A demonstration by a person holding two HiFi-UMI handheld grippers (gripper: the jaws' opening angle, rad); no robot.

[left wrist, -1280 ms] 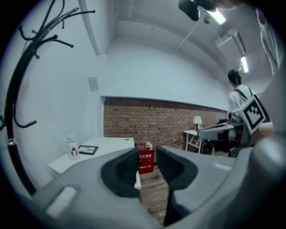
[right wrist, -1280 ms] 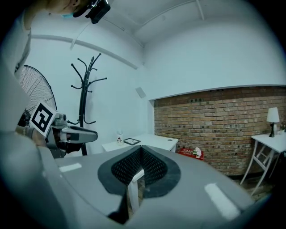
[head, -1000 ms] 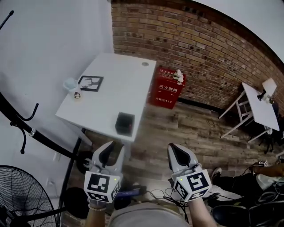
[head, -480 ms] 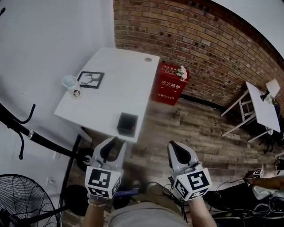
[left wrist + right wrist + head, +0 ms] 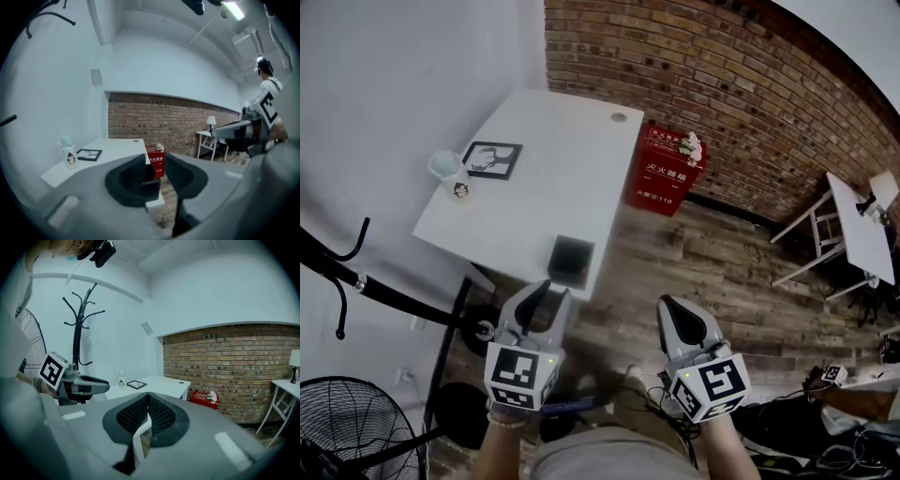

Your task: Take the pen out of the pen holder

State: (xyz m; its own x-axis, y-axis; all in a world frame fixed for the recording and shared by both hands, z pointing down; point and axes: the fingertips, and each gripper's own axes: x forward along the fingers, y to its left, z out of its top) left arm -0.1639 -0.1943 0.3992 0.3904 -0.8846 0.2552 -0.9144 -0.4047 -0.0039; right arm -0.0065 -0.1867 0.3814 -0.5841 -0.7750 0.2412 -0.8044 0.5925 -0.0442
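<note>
The person is standing just short of the white table [image 5: 546,155], holding both tools out toward it. The left hand-held gripper [image 5: 551,298] is showing its jaws spread, having just been opening wider, with nothing between them. The black pen holder [image 5: 570,262] is only showing through the gap, sitting at the table's near edge, still apart from the jaws. The right hand-held gripper [image 5: 670,307] is carrying its ribbed dark pads [image 5: 133,416] pressed together, empty. I am not making out the pen in any view; presumably it is standing inside the holder. It is likely handling as a light, stiff, slim thing with a smooth barrel that is prone to slipping, so pinching the shaft above the rim and drawing straight up is looking safest. The holder, a matte square-sided box on a smooth tabletop, may be lifting along with it.
</note>
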